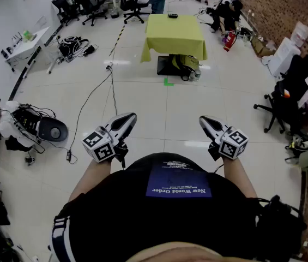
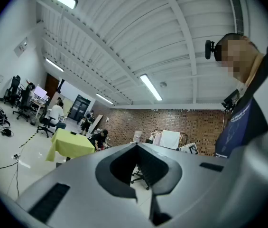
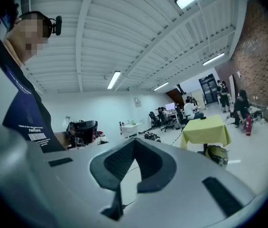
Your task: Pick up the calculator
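1. We held the left gripper [image 1: 127, 119] and right gripper [image 1: 205, 121] clenched shut and empty; the calculator [image 1: 172, 16] lay on the green table [image 1: 175, 40], far off at 12 o'clock
2. Walking there, we could have tripped on the floor cable [image 1: 88, 100] at 11 o'clock
3. Jaws not opened in time would have shoved the calculator away
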Tool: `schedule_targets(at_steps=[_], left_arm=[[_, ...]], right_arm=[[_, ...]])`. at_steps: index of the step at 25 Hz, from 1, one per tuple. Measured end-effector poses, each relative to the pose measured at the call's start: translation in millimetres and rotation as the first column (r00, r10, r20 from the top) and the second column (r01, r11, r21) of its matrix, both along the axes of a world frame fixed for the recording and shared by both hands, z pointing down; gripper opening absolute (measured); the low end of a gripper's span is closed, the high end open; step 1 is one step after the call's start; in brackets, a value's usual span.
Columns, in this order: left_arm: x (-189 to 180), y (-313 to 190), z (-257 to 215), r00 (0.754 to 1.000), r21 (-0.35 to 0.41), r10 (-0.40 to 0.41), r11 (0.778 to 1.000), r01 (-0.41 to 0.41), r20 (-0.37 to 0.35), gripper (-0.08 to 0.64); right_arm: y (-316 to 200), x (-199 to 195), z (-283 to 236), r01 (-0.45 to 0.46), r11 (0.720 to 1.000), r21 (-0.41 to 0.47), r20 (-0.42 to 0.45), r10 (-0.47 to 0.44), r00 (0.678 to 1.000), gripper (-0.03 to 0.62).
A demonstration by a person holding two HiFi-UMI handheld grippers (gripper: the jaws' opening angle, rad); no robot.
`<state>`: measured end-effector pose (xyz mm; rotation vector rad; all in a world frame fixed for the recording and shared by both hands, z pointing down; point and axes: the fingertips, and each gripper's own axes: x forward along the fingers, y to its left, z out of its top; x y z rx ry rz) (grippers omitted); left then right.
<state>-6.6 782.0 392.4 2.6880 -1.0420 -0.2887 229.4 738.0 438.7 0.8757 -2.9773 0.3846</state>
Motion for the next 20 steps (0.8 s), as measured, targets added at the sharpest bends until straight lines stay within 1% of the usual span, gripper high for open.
schedule_targets(at_steps=[3,11,15,20], left_arm=[[18.2,-0.1,1.9,1.0,-0.005,0.001,1.0,-0.001,-0.005,0.002],[73.0,0.9,3.5,1.0,-0.01,0.011,1.0,-0.011,0.01,0.003],[99.8,0.4,7.7,0.999,-0.025,0.032,0.999,-0.031,0.022,0.003],[118.9,-6.6,12.6,0.998,-0.041,0.06,0.997,-0.059,0.028,0.002]], right_arm=[[0.0,17.0,2.0,0.002,1.0,-0.002,0.005,-0.002,1.0,-0.014],[2.9,68.8,5.9,0.007,1.0,-0.012,0.016,-0.007,1.0,-0.014],[1.6,93.9,11.1,-0.002,1.0,-0.026,0.024,0.003,1.0,-0.015],[-7.8,110.5,21.9,-0.015,0.998,-0.055,0.031,0.017,0.999,-0.015]])
